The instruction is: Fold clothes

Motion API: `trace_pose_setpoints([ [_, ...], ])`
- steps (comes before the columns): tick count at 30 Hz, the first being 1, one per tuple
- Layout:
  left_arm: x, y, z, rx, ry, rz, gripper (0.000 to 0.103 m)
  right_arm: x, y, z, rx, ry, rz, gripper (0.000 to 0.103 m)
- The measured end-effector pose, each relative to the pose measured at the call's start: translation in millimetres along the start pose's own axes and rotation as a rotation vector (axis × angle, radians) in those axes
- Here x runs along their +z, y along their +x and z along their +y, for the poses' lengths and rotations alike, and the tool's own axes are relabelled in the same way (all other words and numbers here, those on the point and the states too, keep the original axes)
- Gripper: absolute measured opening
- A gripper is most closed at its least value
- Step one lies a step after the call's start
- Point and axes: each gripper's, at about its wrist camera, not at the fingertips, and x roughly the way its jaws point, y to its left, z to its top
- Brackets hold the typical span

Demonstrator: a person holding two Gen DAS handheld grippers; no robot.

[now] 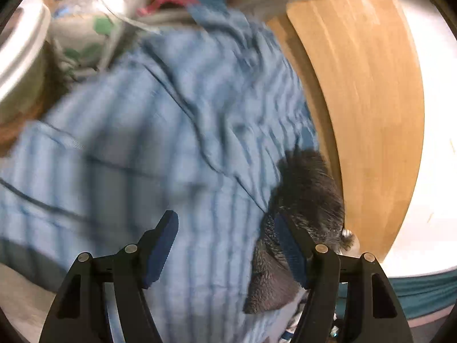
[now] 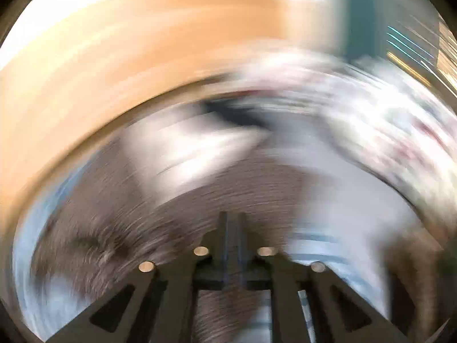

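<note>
A rumpled, unfolded light-blue striped cotton shirt [image 1: 177, 131] is seen beside the tan wooden board [image 1: 362, 100], left gripper [image 1: 225, 245] spread apart, blurred right gripper [image 2: 232, 223] pressed together, seemingly empty.

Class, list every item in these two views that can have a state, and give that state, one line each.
left gripper: open, above the shirt
right gripper: shut, view blurred
blue striped shirt: spread out, wrinkled
dark furry garment: lying on the shirt's edge
</note>
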Motion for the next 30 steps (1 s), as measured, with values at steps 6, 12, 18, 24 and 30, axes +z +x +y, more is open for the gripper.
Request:
trace_pose_setpoints([
  [6,-19.1,88.5,-65.2,-0.003,0.057,0.115,0.071,-18.2,19.7,-7.9,0.200,-0.199,0.151,0.060],
  [12,-8.7,161.0,-129.2,0.071,0.147,0.131,0.081,-92.5,39.9,66.7,0.404,-0.606,0.275,0.081],
  [18,3.0,225.5,-148.8,0.120,0.161,0.164,0.056,-203.8,94.8,155.9,0.363,-0.973,0.327,0.083],
  [24,-27.0,160.3,-219.9,-0.126,0.350,0.130,0.015,-175.5,88.2,130.7,0.520,-0.659,0.364,0.005],
  [30,-55.2,-34.7,-312.7,-0.568,0.552,-0.065,0.000,-86.6,-54.4,96.3,0.828,-0.585,0.139,0.004],
])
